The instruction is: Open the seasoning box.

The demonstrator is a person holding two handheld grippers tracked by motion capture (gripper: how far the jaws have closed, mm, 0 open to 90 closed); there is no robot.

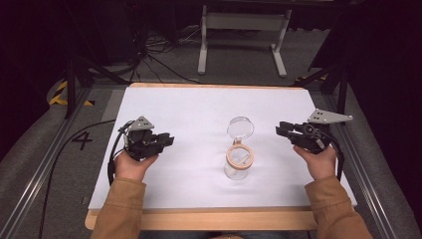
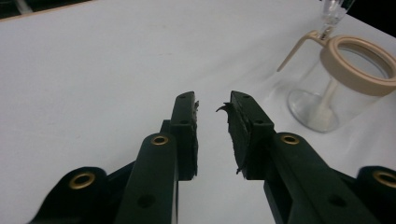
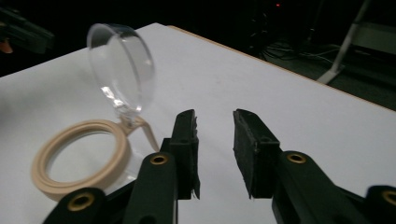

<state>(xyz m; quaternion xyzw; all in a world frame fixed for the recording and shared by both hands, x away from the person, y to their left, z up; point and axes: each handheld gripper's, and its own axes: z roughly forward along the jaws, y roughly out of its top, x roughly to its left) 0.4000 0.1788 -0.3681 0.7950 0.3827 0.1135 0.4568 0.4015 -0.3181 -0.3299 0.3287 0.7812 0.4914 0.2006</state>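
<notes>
Both hand-held grippers flank the open jar [image 1: 239, 160], apart.

Jar [image 1: 238, 167]: clear glass or plastic, cannot tell which; glossy, smooth. Lid [image 1: 241, 127]: clear, glossy, catches highlights. Collar [image 1: 240, 156]: beige plastic, matt, smooth. Worktop [image 1: 199, 109]: white matt sheet, paper-like, over pale wood edge. Left tool [image 1: 166, 141]: black matt plastic, brass-coloured rivets; pads [image 2: 238, 116] rough, frayed at edges. Right tool [image 1: 281, 129]: same black matt body; grey plate [image 1: 328, 117] dull metal-looking. Sleeves [image 1: 119, 209]: tan cloth, matt.
</notes>
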